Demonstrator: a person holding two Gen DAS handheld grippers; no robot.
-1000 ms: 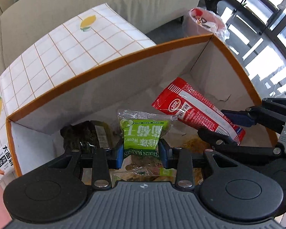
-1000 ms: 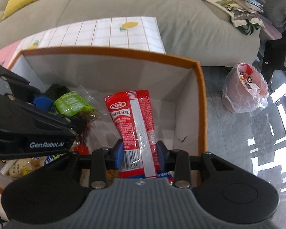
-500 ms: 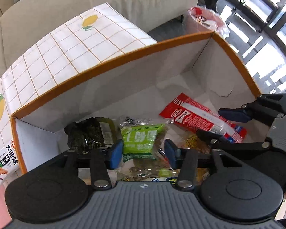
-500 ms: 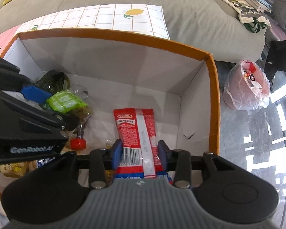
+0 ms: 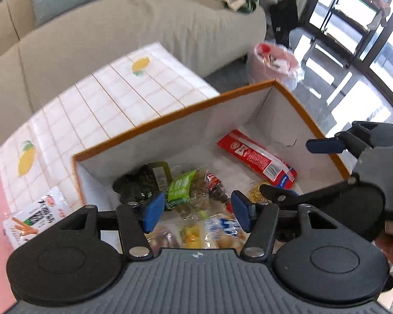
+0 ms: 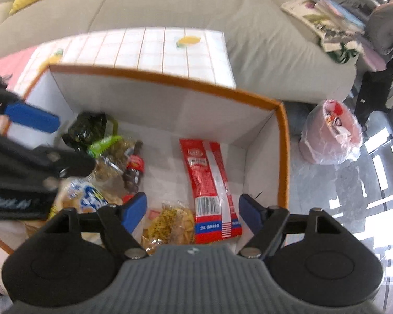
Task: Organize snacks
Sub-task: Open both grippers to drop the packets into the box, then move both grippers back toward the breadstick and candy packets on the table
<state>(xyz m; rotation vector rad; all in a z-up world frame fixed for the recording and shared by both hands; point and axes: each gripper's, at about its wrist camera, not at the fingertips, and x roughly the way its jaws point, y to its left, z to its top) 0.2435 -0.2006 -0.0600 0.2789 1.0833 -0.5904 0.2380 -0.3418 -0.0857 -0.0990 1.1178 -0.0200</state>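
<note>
Left wrist view: left gripper (image 5: 194, 210) spread wide, blue pads apart, nothing between them, poised above the white cardboard box with the orange rim (image 5: 170, 112). Below, resting in the box: green raisin packet (image 5: 180, 188) in crinkly clear film, just beside a dark green shiny pouch (image 5: 138, 181); long red foil snack packet (image 5: 258, 161) flat on the box floor toward the right wall, apart from both. Nearer the camera, a jumble of yellow and blue-and-white wrapped snacks, too blurred to name. Outside the box on the left, a white noodle-stick bag (image 5: 36, 217) on the lemon-print checked tablecloth (image 5: 112, 104), not yet packed.

Right wrist view: right gripper (image 6: 192, 213) also fully open and empty, hovering over the barcode end of the red packet, with a yellow crisp bag (image 6: 167, 225) at its left pad. Pink-lined waste bin (image 6: 332, 133) on the floor past the box, near the beige sofa (image 6: 186, 2).

Risks from here, as a judgement: two grippers crowded over one box, so a careless swing could knock one against the other or catch the thin box wall and shift it toward the table edge; slippery film on the outside bag likely to slide from a shallow pinch; hard squeezing apt to crush the brittle sticks.
</note>
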